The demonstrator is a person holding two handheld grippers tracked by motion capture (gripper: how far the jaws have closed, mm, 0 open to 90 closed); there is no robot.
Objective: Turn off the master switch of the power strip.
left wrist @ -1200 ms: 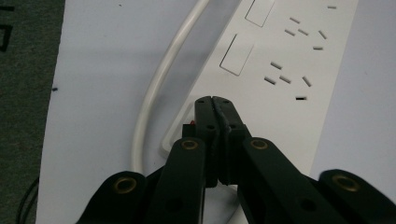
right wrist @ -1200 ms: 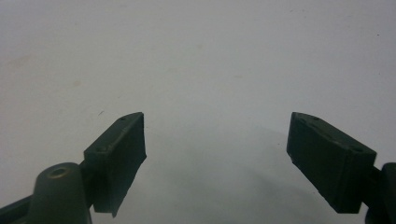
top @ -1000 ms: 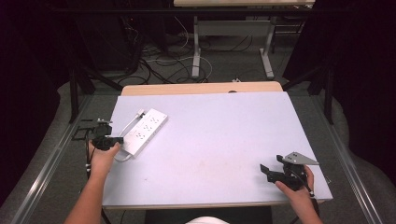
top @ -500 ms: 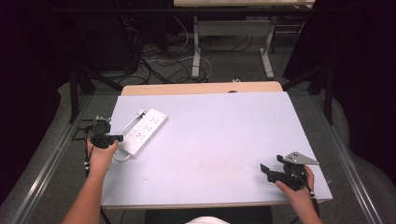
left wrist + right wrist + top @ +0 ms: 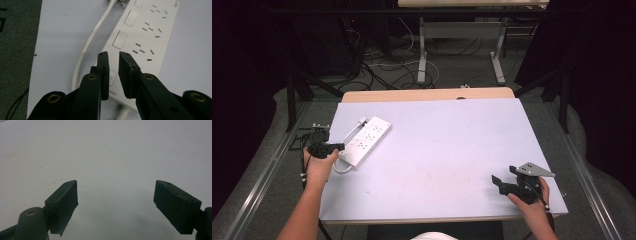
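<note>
Left hand-held gripper [image 5: 113, 53] hangs just above the near end of the white power strip [image 5: 364, 141], its jaws drawn almost together with only a thin gap between them and nothing caught in it. In the left gripper view the strip's long axis runs forward and to the right from the jaw tips, with the round button at its near end directly under them and three rectangular switches in a row beyond. A white cord [image 5: 86, 47] curves along the strip's left side, close by the left jaw. Right hand-held gripper [image 5: 512, 185] rests well apart on the far side of the bench [image 5: 447, 145], jaws spread wide over bare surface. Any move on the strip likely falls to the left one, being nearer.
</note>
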